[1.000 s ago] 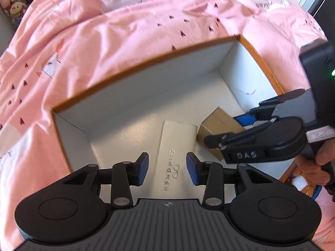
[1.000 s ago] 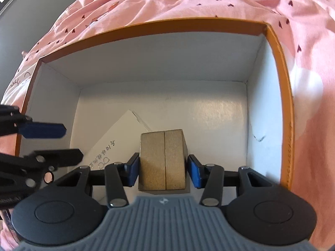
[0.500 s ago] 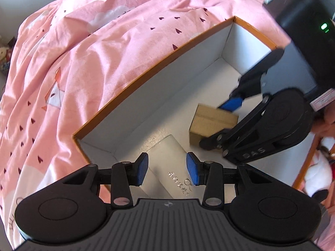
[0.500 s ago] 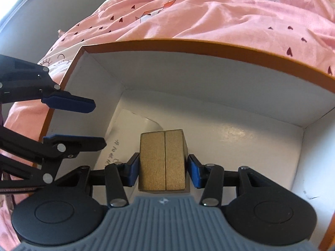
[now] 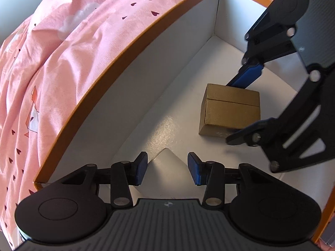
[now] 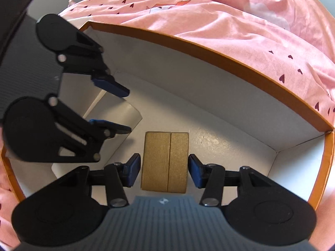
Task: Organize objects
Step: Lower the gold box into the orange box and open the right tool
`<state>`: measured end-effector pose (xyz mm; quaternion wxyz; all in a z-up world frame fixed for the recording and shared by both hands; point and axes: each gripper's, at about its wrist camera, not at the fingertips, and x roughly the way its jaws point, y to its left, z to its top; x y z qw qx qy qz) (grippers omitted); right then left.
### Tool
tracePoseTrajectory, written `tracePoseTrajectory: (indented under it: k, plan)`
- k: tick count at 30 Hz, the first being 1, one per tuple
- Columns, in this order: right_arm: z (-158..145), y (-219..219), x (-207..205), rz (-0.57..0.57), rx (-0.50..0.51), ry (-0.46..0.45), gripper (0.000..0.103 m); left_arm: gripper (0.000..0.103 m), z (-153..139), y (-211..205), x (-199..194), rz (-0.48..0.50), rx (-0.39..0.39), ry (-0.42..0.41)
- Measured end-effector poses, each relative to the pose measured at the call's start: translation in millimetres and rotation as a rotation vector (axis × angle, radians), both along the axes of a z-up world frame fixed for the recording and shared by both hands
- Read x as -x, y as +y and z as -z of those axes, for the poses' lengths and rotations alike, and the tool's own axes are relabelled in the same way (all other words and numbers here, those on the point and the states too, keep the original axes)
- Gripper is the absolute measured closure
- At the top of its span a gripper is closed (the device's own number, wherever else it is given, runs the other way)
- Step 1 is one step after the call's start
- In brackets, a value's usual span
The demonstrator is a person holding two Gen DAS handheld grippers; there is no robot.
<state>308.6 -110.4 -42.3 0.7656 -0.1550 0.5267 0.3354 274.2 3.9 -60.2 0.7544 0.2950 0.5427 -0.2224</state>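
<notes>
A small gold box (image 6: 164, 163) (image 5: 229, 109) sits on the floor of a large white box with an orange rim (image 6: 230, 62) (image 5: 117, 60). My right gripper (image 6: 163, 170) straddles the gold box with a small gap on each side, so it is open. A flat white carton (image 5: 167, 165) (image 6: 117, 115) lies on the box floor at the left. My left gripper (image 5: 166, 168) is open above its corner and holds nothing. Each gripper shows in the other's view, the right one (image 5: 236, 113) and the left one (image 6: 123, 110).
The large box lies on a bed with a pink quilt (image 5: 62, 52) (image 6: 240, 21) printed with small dark hearts. The quilt bulges up behind the far wall. The box's walls stand on all sides of both grippers.
My right gripper has opened off the gold box, which now rests on the box floor. Both grippers have swung round inside the box; the left one now points at the carton's corner.
</notes>
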Motion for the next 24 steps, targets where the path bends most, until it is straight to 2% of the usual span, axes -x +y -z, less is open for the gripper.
tracePoseTrajectory:
  k: [2,4,6,9,11,13,15,20,24]
  plan:
    - [-1.4,0.3,3.2,-0.008,0.028,-0.002,0.045,0.062,1.6,-2.1,0.2,0.003,-0.020,-0.008]
    - [-2.0,0.6,7.4,-0.018,0.054,-0.006,0.044,0.063,1.8,-2.2,-0.4,-0.006,-0.026,0.002]
    - [0.1,0.3,11.6,-0.025,0.085,-0.006,0.044,0.068,1.3,-2.2,1.1,0.002,-0.035,0.005]
    - [5.6,0.5,18.9,-0.059,0.129,-0.042,0.045,0.071,0.7,-1.2,4.5,0.012,-0.068,0.006]
    - [8.3,0.2,20.6,-0.074,0.138,-0.051,0.051,0.073,0.8,0.7,6.7,0.018,-0.090,0.010]
    - [9.6,-0.1,20.6,-0.085,0.139,-0.053,0.057,0.080,0.4,3.1,7.9,0.016,-0.085,0.040]
    - [9.8,0.1,20.3,-0.094,0.149,-0.069,0.056,0.083,-0.2,3.5,9.3,0.015,-0.087,0.054]
    - [9.5,2.8,18.1,-0.130,0.173,-0.119,0.056,0.084,0.4,2.1,7.5,-0.005,-0.101,0.055]
    - [9.1,2.0,13.2,-0.123,0.173,-0.114,0.056,0.080,0.2,-0.3,8.4,-0.006,-0.095,0.053]
